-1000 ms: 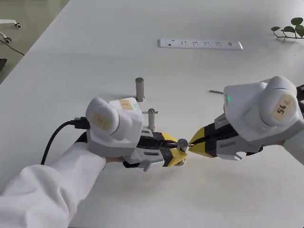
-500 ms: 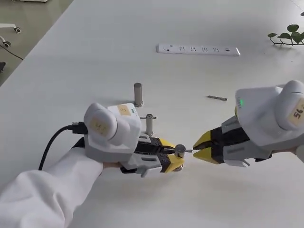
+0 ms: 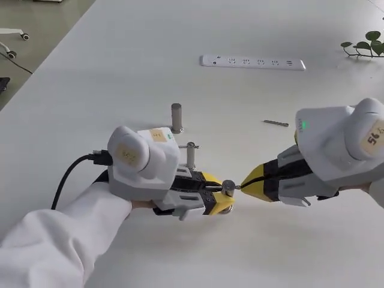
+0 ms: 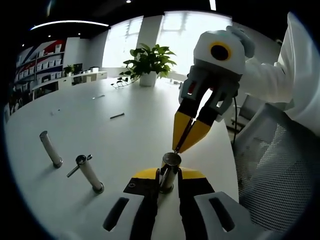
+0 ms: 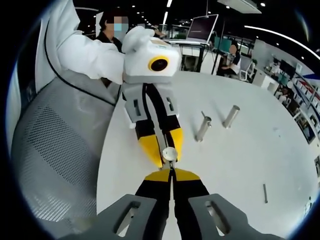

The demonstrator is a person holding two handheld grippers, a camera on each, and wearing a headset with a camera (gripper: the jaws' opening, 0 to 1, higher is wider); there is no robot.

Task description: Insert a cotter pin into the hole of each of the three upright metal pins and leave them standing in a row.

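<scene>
My left gripper (image 3: 223, 195) (image 4: 169, 176) is shut on an upright metal pin (image 3: 228, 186) (image 4: 170, 165) (image 5: 170, 153), holding it low on the white table. My right gripper (image 3: 245, 182) (image 5: 172, 172) faces it from the right, shut on a thin cotter pin (image 4: 183, 135) whose tip meets the pin's top. Behind stands a second metal pin (image 3: 191, 153) (image 4: 90, 173) (image 5: 203, 127) with a cotter pin through its head. A bare third pin (image 3: 176, 117) (image 4: 50, 149) (image 5: 231, 116) stands farther back. A loose cotter pin (image 3: 275, 123) (image 4: 117, 116) (image 5: 265, 193) lies on the table.
A white power strip (image 3: 253, 62) lies at the back of the table, and a plant (image 3: 366, 42) (image 4: 147, 62) sits at the far right. A black cable (image 3: 72, 174) runs from the left gripper. A mesh chair (image 5: 55, 150) stands beside the table.
Half a second ago my right gripper's jaws stood apart, a little away from the held pin. Now they are closed on the cotter pin, right at the pin's head. The left gripper holds still.
</scene>
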